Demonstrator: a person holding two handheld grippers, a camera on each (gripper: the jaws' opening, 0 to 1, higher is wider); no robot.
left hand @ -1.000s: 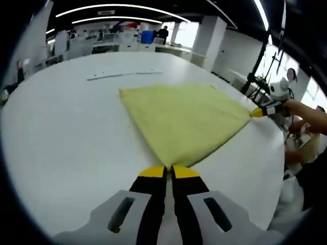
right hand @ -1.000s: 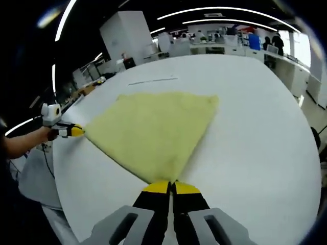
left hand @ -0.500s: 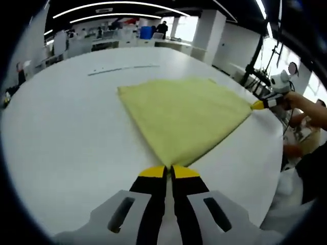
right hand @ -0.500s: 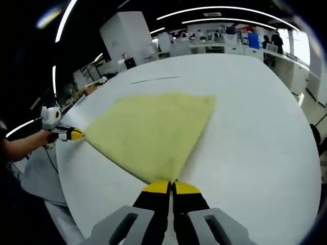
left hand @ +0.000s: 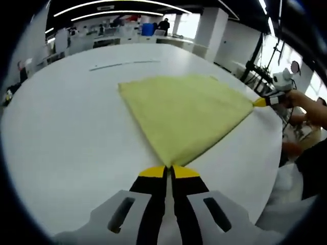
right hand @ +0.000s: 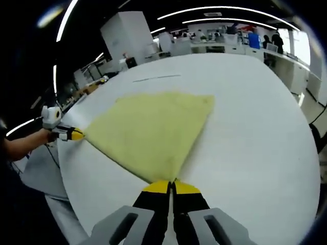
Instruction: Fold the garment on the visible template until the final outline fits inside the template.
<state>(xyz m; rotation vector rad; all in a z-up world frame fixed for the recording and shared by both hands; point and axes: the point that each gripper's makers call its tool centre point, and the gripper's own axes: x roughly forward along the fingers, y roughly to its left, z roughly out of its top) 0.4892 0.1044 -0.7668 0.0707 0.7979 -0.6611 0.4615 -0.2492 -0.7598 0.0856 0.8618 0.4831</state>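
Your left tool [left hand: 167, 172] and right tool [right hand: 171, 186] stay clenched on the near corners of the yellow cloth [left hand: 181, 109], which has barely shifted on the white table [left hand: 61, 127], so the fold remains ahead.

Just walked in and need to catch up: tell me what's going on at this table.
A person holds a two-jaw gripper in each hand and is working a yellow garment on a white table. The left gripper is shut on one corner of the cloth, and the right gripper is shut on another corner. The garment lies spread between them in a flat, roughly triangular shape. A thin pale strip lies on the table beyond it.
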